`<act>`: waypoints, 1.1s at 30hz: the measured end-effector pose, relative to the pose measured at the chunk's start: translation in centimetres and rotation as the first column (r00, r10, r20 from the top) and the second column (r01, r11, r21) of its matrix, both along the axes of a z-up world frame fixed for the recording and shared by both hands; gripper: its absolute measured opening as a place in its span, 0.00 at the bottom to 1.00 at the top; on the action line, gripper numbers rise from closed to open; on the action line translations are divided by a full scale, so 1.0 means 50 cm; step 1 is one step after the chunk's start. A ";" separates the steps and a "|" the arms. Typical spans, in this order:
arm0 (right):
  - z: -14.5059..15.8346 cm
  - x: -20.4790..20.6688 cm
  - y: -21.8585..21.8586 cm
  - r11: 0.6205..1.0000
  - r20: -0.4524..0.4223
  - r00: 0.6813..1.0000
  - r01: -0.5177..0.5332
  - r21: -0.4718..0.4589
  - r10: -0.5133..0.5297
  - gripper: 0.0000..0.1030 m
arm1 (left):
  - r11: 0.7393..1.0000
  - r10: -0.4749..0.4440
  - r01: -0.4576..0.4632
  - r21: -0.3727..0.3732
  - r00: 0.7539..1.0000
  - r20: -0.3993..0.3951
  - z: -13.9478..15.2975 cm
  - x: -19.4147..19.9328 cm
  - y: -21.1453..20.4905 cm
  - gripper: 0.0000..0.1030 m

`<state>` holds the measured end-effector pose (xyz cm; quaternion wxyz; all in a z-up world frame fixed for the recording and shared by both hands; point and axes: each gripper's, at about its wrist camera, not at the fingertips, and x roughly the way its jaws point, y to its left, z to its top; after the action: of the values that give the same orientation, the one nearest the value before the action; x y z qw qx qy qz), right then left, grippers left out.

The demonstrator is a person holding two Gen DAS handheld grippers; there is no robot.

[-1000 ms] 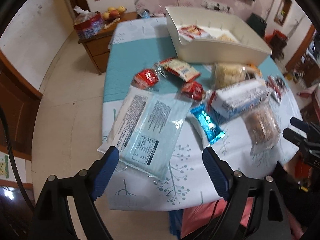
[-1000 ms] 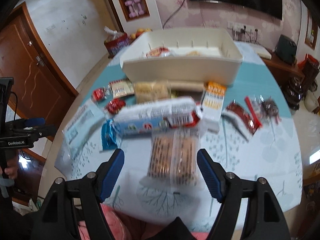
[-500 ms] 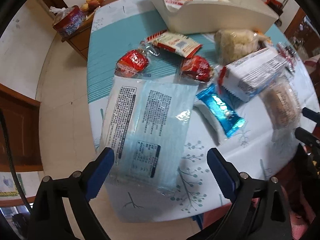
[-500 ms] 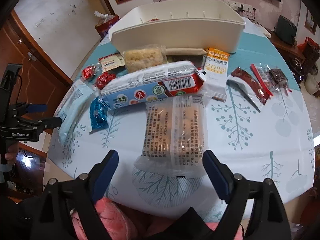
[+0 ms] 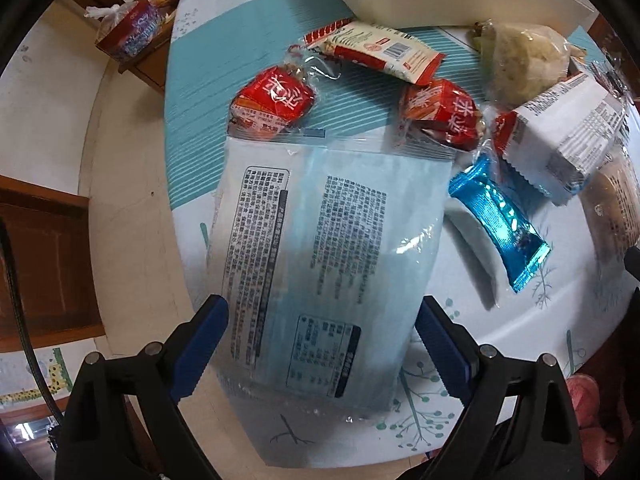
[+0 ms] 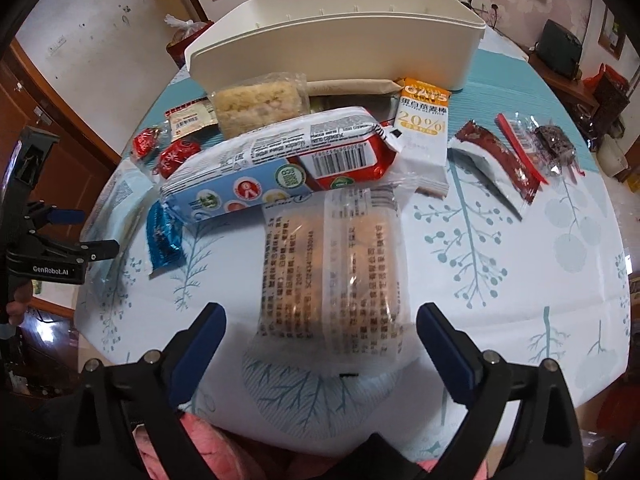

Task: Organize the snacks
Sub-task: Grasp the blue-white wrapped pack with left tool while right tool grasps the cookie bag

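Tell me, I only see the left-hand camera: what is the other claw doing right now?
Observer: The right gripper is open. Its jaws have just been opening and now straddle a clear cracker packet without pressing on it.
Operator: Are there snacks my view misses?
Observer: Yes, an orange oats bar lies just in front of the cream bin.
Operator: Anything further right?
Observer: A dark red packet, and beside it a dark brown sweet in clear wrap.

Both wrist views look steeply down, close over the table (image 5: 192, 92), apparently sharing its blue bar (image 5: 500, 220).
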<state>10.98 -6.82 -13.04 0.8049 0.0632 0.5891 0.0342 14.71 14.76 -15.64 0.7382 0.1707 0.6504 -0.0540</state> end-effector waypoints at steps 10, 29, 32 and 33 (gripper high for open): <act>-0.042 0.020 -0.019 0.998 -0.080 0.996 0.052 0.021 -0.050 0.95 | 1.000 0.007 -0.007 0.009 1.000 -0.007 -0.042 0.060 0.029 0.99; -0.073 0.042 0.065 0.994 -0.048 0.998 0.024 -0.105 -0.030 0.93 | 0.990 0.083 -0.079 -0.119 0.996 0.026 -0.071 0.067 0.120 0.94; -0.081 0.033 0.084 0.992 -0.044 0.999 0.023 -0.126 -0.029 0.92 | 0.989 0.089 -0.084 -0.120 0.995 0.039 -0.075 0.057 0.117 0.92; -0.082 0.031 0.086 0.992 -0.042 0.999 0.025 -0.123 -0.030 0.92 | 0.989 0.093 -0.087 -0.118 0.995 0.043 -0.075 0.055 0.118 0.92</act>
<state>12.54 -2.51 -17.14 0.7944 0.0224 0.6068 -0.0147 17.46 20.65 -19.38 0.7640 0.0993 0.6352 -0.0540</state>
